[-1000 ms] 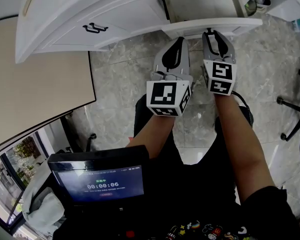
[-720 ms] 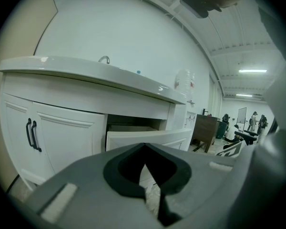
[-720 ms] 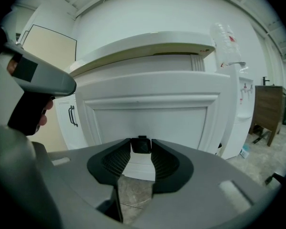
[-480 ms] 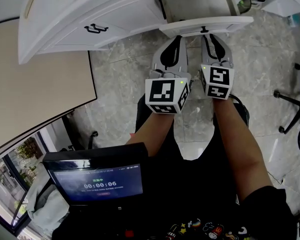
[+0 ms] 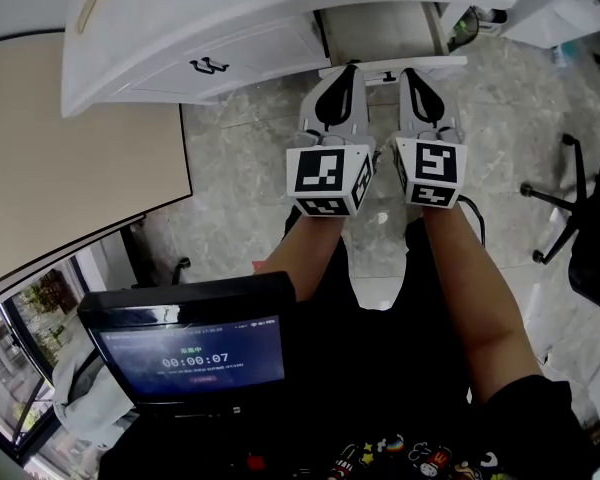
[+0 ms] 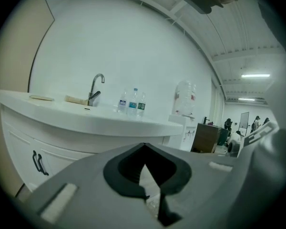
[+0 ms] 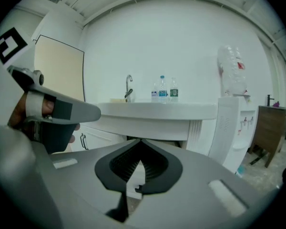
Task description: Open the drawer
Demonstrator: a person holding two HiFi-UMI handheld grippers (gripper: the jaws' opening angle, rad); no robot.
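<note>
The white drawer (image 5: 380,28) stands pulled out from under the curved white counter (image 5: 280,8), its front panel (image 5: 392,66) facing me. Both grippers hang side by side just in front of that panel and touch nothing. My left gripper (image 5: 346,70) is shut and empty; in the left gripper view its tips (image 6: 144,144) meet. My right gripper (image 5: 414,72) has just been closing and is now shut, with nothing between its jaws (image 7: 142,141). The left gripper's body (image 7: 52,113) shows at the left of the right gripper view.
A cupboard door with a dark handle (image 5: 208,66) lies left of the drawer. A tap (image 6: 96,87) and water bottles (image 6: 132,101) stand on the counter, a water dispenser (image 6: 185,99) beside it. An office chair (image 5: 580,218) is at the right, a beige panel (image 5: 70,158) at the left.
Both grippers have risen together in front of the drawer panel. The right gripper's jaws, spread wide a second ago, have closed on nothing.
</note>
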